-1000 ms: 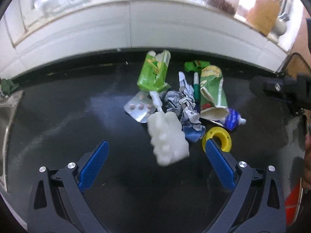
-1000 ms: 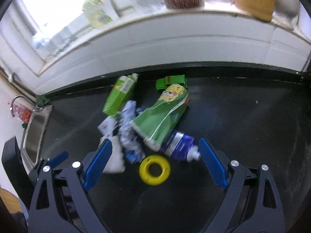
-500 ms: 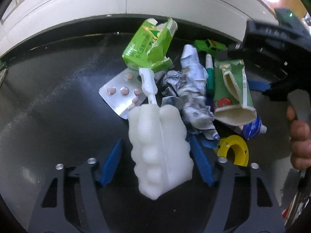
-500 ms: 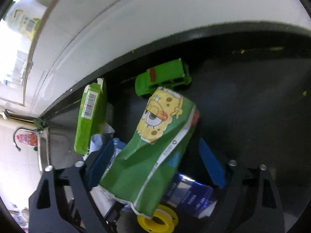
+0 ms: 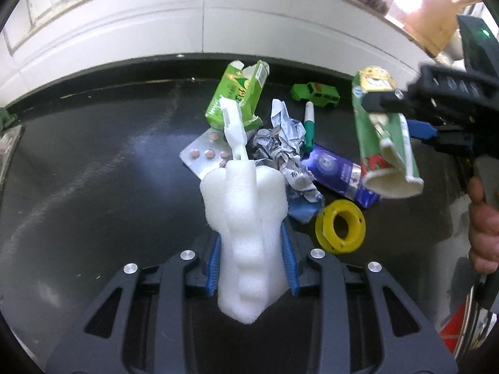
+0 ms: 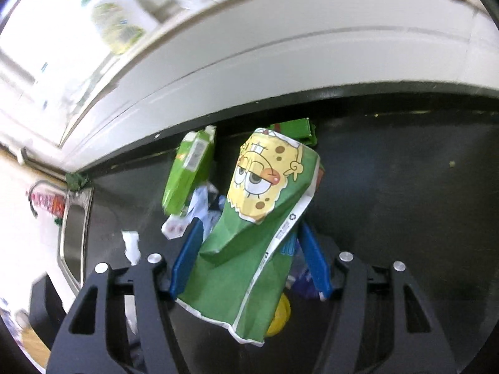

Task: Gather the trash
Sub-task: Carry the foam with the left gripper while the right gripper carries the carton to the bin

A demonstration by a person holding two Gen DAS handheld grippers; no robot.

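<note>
My left gripper (image 5: 252,249) is shut on a white foam brush head (image 5: 246,230) with a white handle, held just above the black counter (image 5: 93,187). My right gripper (image 6: 249,249) is shut on a crushed green SpongeBob paper cup (image 6: 259,218) and holds it above the pile; the cup also shows in the left wrist view (image 5: 383,137). On the counter lie a green drink carton (image 5: 237,93), a pill blister (image 5: 205,155), crumpled paper (image 5: 287,149), a green marker (image 5: 308,127), a blue tube (image 5: 336,171) and a yellow tape ring (image 5: 340,226).
A green toy car (image 5: 315,93) sits near the white tiled back wall (image 5: 202,25). A steel sink (image 6: 73,233) lies at the counter's left end. Jars and a wooden utensil holder (image 5: 433,28) stand on the sill.
Both grippers closed: the left on the foam brush, the right on the SpongeBob cup. Both objects have been lifted off the pile, exposing the blue tube.
</note>
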